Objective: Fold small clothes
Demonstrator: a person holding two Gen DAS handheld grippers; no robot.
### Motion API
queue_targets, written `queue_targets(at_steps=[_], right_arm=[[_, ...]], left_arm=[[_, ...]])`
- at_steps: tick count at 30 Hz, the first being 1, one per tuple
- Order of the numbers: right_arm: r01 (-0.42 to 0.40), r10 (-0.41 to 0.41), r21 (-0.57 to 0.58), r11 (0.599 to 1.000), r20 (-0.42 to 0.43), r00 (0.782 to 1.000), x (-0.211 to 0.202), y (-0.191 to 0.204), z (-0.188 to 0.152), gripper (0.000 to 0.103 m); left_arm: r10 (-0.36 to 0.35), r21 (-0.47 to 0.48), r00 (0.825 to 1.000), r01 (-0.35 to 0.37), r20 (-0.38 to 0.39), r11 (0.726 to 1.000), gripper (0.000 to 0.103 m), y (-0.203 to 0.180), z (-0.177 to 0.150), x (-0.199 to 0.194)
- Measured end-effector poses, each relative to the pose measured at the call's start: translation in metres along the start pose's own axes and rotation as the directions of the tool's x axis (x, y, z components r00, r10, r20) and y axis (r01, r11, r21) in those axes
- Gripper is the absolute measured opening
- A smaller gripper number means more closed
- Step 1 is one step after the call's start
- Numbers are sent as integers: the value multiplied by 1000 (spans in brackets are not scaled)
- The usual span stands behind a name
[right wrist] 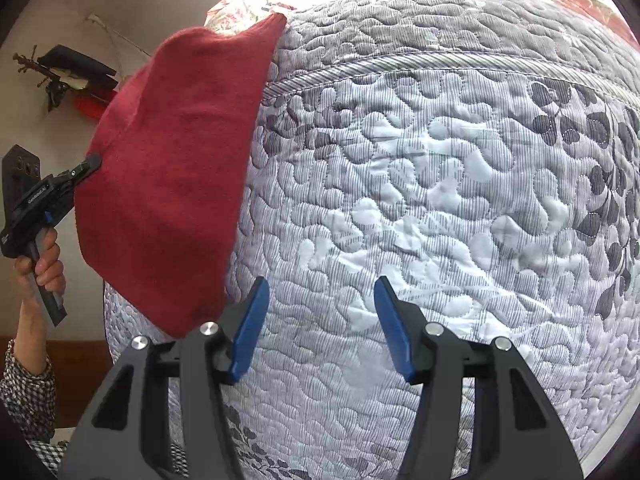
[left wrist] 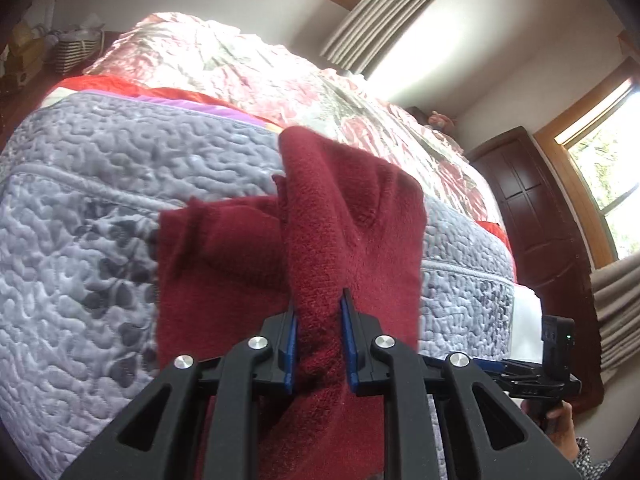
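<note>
While the dark red knitted garment [left wrist: 352, 216] is hanging bunched in the air above the bed [left wrist: 100, 208], no finished fold is showing. The left gripper [left wrist: 318, 344] is pinching a gathered ridge of the knit between its blue-padded fingers [left wrist: 291, 354], and part of the cloth is draping down toward the grey quilted cover [right wrist: 420, 200] near the bed's front edge. In the right wrist view the garment is appearing as one loose sheet lifted at the bed's left edge, with its upper tip just reaching the quilt.

The right gripper [right wrist: 320, 324] is hovering over bare quilt with its fingers spread wide and gripping nothing. Judged from this, the task is sitting at an early stage: the piece is yet to be laid flat, squared and folded over.

Around the work, a floral bedspread [left wrist: 240, 64] is covering the far part of the bed, curtains [left wrist: 400, 4] are hanging by the window, and a dark wooden door [left wrist: 532, 216] is standing beyond the bed's right edge. Nothing is lying on the quilt to obstruct laying down; the bunching of the knit itself looks like the main hindrance.
</note>
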State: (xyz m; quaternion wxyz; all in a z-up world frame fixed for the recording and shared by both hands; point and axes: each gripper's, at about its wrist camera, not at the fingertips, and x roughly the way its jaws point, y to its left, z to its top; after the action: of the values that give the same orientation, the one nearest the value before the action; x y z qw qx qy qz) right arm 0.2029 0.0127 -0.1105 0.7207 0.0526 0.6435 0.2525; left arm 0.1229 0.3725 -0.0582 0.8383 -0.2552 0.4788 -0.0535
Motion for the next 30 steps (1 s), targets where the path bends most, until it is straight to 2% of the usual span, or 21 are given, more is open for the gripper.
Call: queue_targets(at_steps=[2,5,12,13,17,18,21,25,26,28,29,30], right_arm=[[0,0,-9,1000,0,1000,4,11,4,55],[-3,3,-31,1000,-7,1000,14,25,11,55],[-15,12,-64,998,-44,999,31,44,15,55],[-23,20,-69,997,-52,998,33,49,15,55],[-68,61,-115,991,-66,996,39,77,13,57],[-86,77,-126,988,-73,994,41,84,11,58],[-112,98,-135,985,-105,990,52,98,4,59],[-90,70,-148,985,-134,988,64,110,-6,59],[-78,57,-154,985,-138,989,66,112,-9,59],[-58,35,-159,986,-141,989,67,116,-13,59],[-55,32,-156,986,-141,989,67,117,-15,59],[-52,30,-150,987,-141,990,66,117,-17,59]], left_arm=[[44,-18,999,-44,-7,999,18,20,-2,-1],[47,-80,999,-48,-13,996,18,44,-10,0],[107,-67,993,-110,-42,992,20,54,-25,18],[126,-52,991,-128,-40,990,23,51,-25,16],[219,-14,975,-220,-32,975,62,42,-33,-4],[223,-14,974,-224,-38,975,66,42,-37,-9],[177,-50,982,-180,-73,982,66,48,-57,-22],[103,-77,987,-112,-120,991,63,49,-84,-26],[92,-74,986,-102,-136,992,59,48,-89,-24],[88,-56,985,-98,-149,994,42,45,-96,-20],[76,-55,984,-86,-159,995,14,44,-98,-18],[67,-64,982,-79,-176,995,6,45,-99,-15]])
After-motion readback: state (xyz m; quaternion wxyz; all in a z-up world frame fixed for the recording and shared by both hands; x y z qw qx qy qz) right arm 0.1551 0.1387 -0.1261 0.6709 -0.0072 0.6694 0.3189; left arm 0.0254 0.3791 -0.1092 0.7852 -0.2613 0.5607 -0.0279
